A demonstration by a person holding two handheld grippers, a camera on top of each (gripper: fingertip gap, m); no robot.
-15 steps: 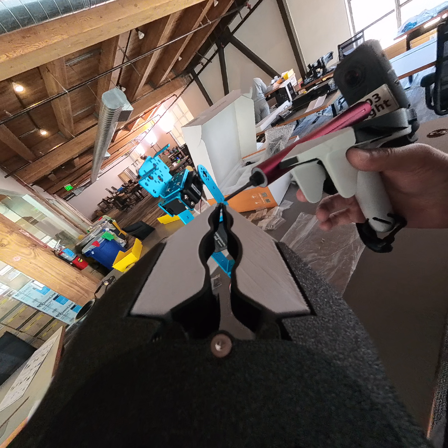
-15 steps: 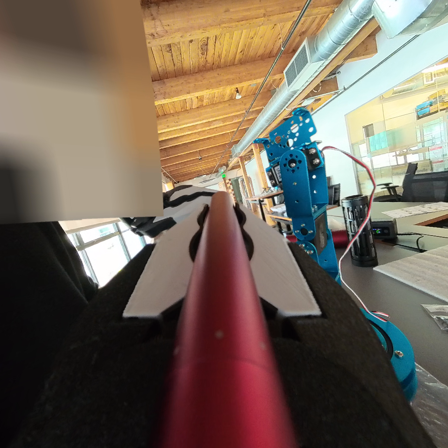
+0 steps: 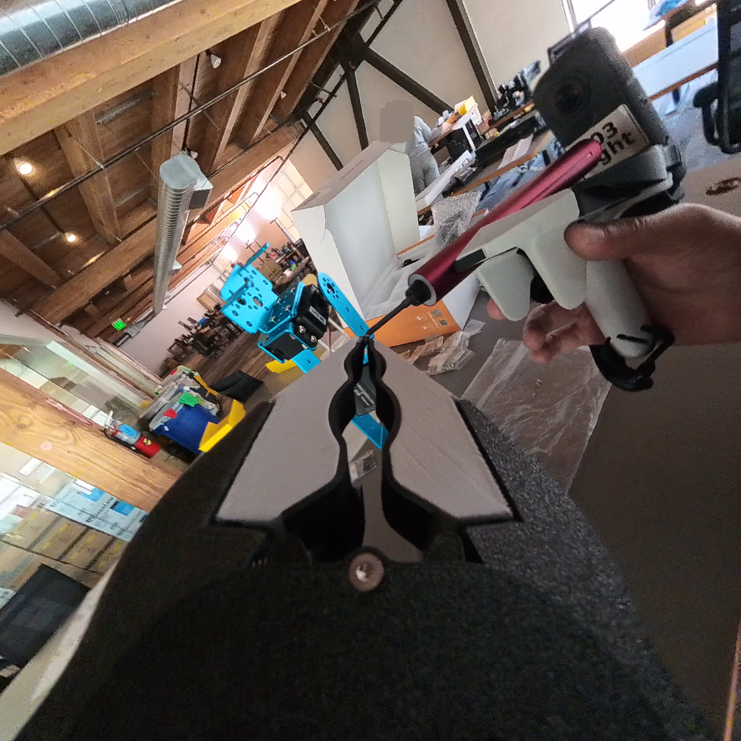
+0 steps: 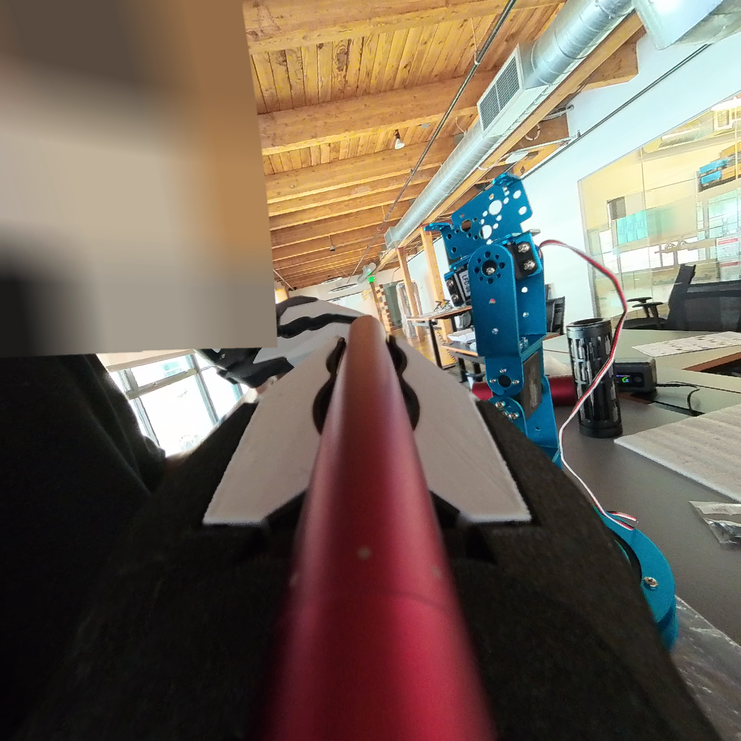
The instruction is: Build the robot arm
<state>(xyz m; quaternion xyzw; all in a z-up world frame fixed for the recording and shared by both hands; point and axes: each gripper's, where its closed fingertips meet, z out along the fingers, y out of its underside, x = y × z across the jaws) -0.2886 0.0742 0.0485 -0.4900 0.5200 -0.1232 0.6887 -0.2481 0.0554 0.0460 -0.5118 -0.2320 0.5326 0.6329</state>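
Note:
My left gripper (image 3: 364,344) is shut, with a tiny dark screw-like piece pinched at its very tips. My right gripper (image 4: 365,341) is shut on a red screwdriver (image 4: 361,521) that lies along its fingers. In the left wrist view a hand holds the right gripper (image 3: 461,262) at upper right. The screwdriver (image 3: 501,224) slants down-left, and its black bit meets my left fingertips. A blue metal robot arm (image 3: 280,312) with black servos stands just behind, apart from both grippers. In the right wrist view the arm (image 4: 509,320) stands upright on its round base, right of the screwdriver. The left gripper (image 4: 308,316) shows beyond the screwdriver's end.
An open white box (image 3: 361,224) and a clear plastic bag (image 3: 533,405) lie on the dark table beyond. A black cylinder (image 4: 593,381), a small black device (image 4: 633,375), a red-white servo wire (image 4: 601,361) and small part bags (image 4: 721,525) sit right of the arm. A person (image 3: 421,152) stands far off. One gripper's finger ends stand about 5 cm off the other's.
The screwdriver bit has come slightly closer, down onto my left fingertips. Both grippers stay shut and nothing else has moved.

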